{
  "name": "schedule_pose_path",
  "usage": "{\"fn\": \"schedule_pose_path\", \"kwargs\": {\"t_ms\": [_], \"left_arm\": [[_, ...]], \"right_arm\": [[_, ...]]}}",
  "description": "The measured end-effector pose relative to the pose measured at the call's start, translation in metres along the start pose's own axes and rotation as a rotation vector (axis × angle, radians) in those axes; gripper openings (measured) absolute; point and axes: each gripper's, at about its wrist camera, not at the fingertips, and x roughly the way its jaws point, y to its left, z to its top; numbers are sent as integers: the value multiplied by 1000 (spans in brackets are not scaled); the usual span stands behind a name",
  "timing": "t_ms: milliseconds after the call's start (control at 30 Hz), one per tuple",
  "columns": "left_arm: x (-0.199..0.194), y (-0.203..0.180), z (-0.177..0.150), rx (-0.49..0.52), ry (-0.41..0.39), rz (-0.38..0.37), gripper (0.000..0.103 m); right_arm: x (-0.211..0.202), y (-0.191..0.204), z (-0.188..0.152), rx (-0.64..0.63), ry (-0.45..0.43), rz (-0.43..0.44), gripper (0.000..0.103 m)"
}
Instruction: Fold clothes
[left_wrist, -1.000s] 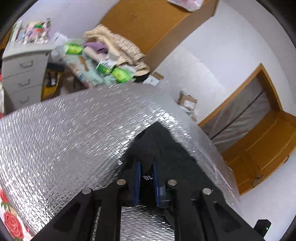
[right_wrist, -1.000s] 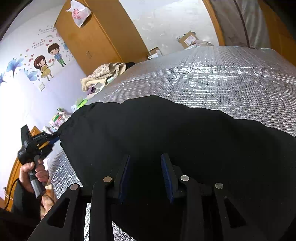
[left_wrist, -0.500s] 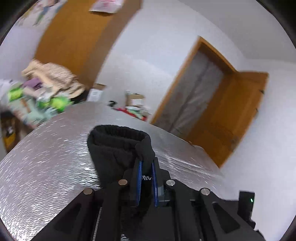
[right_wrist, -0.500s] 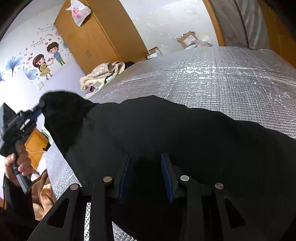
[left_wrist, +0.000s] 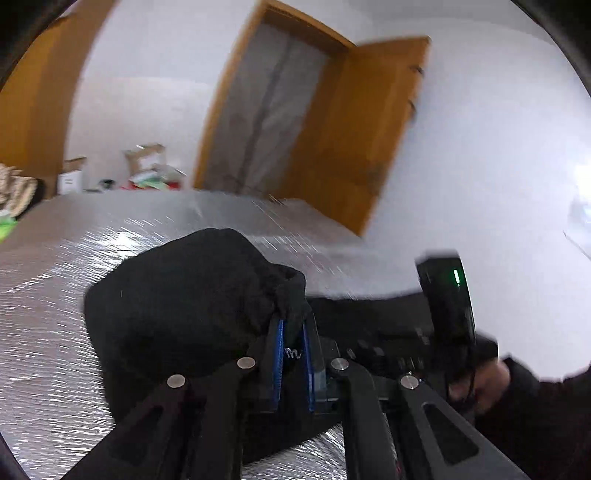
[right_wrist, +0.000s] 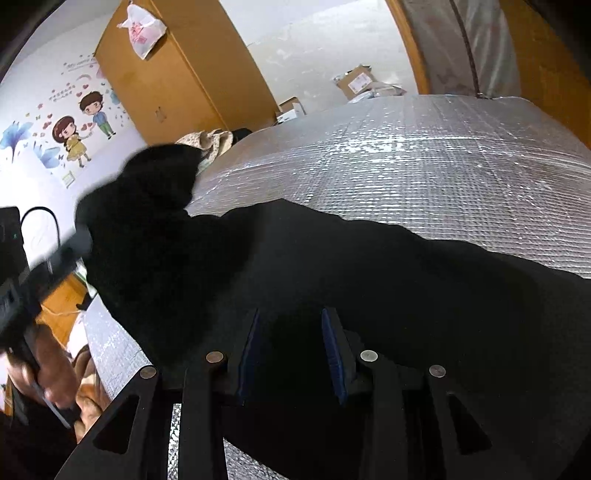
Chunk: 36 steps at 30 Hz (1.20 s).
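left wrist view motion-blurred, black garment (right_wrist: 369, 280) cut off below

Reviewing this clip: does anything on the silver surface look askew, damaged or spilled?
Nothing stands out. The black garment lies on the silver mat, one end lifted in the left tool; the right tool sits open over it.

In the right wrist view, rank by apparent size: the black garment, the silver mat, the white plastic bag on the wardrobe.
1. black garment, though nearness inflates it
2. silver mat
3. white plastic bag
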Motion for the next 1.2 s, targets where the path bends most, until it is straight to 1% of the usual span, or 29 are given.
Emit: {"fn": "schedule_pose_path", "kwargs": {"t_ms": [67,133,200,300,367,433,567,600,667,733,800,933,1000,1133,1200], "left_arm": [[19,-4,-10,18,56,-34,10],[39,-2,-23,19,125,-37,10],[50,-1,-33,21,169,-37,10],[43,0,-33,3,160,-51,11],[34,1,-33,-26,160,-62,13],[25,1,-31,-62,156,-77,13],[-12,-8,-29,-72,62,-106,13],[-21,-6,-28,-72,35,-92,14],[-32,2,-27,-95,-11,-24,14],[-36,25,-27,-173,-25,68,14],[-39,48,-34,-261,-6,162,14],[-41,78,-53,-370,38,278,14],[-37,84,-60,-406,56,279,14],[-33,82,-71,-408,72,280,14],[-30,85,-72,-412,76,276,14]], "right_arm": [[-1,-3,0,9,0,-1,35],[-2,-3,-1,12,0,-1,35],[-2,-4,-1,16,1,0,35],[-4,-5,-1,23,1,3,35],[-4,-8,0,42,-3,14,35],[-6,-13,2,74,-10,43,35],[-8,-24,6,152,-27,122,38],[-8,-26,7,169,-30,141,40],[-8,-27,8,191,-31,180,41],[-5,-26,8,207,-17,229,42],[0,-21,10,202,3,260,42],[14,-9,14,155,46,284,42],[20,-6,15,148,68,300,43],[33,-5,20,151,100,294,44],[39,-5,22,152,112,289,46]]}}
